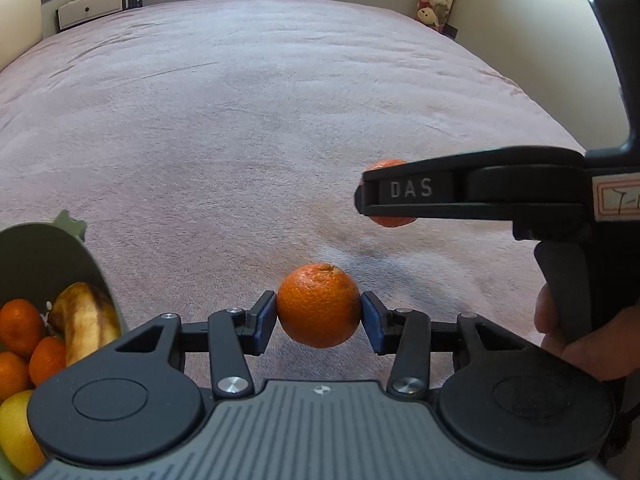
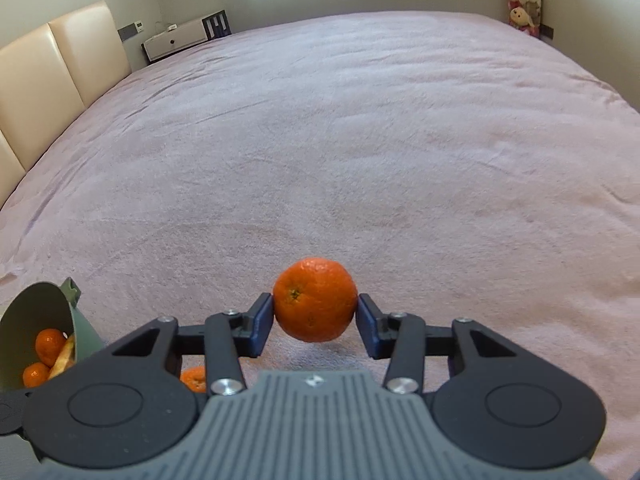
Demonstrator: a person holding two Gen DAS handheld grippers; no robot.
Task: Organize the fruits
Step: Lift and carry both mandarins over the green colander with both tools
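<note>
Both grippers clamped on a mandarin each, lifted off the bed, bowl to the left.

Left gripper (image 1: pixel 319 318): blue pads pressed on both sides of a mandarin (image 1: pixel 319 311), fruit clear of the pink bed (image 1: pixel 280 120). Right gripper (image 2: pixel 316 320): pads tight on a second mandarin (image 2: pixel 315 299), stem end facing the camera, also off the bed; in the left view it sits up and to the right, with a hand (image 1: pixel 580 340) on its grip. Green bowl (image 1: pixel 36 248) lies low left of the left gripper, tipped toward it, holding mandarins, a banana (image 1: pixel 84 320) and a lemon (image 1: pixel 16 432). Step looks like carry-to-bowl, pick done. Next: swing each gripper left over the bowl mouth, one at a time to avoid a clash, lower, then release. Bowl is fairly full, so fruit may roll out.
</note>
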